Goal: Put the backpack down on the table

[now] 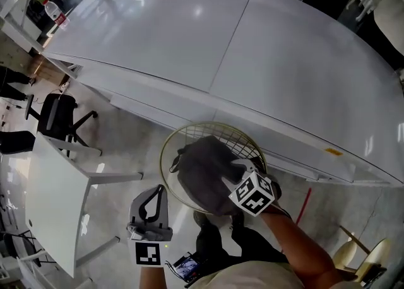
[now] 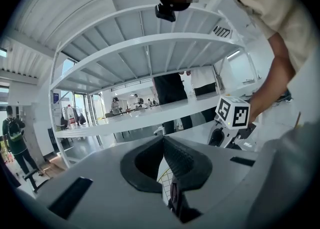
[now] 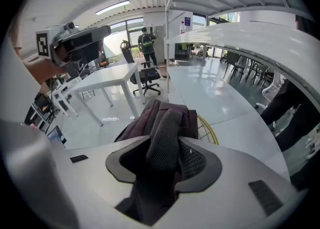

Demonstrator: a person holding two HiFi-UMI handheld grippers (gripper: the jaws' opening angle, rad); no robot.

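as the backpack (image 1: 201,174) lies under the right gripper (image 1: 235,171), strap (image 3: 165,135) between parted jaws, the table (image 1: 189,35) waits beyond. left gripper (image 1: 158,194) closed, farther.

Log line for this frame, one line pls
backpack: in basket on floor, not on table | right gripper: jaws open, strap between | left gripper: jaws shut, empty

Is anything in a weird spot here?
Yes. The backpack lies slumped inside a yellow wire basket on the floor, beside the big white table and not on it. One strap sticks up between the open jaws of the right gripper.
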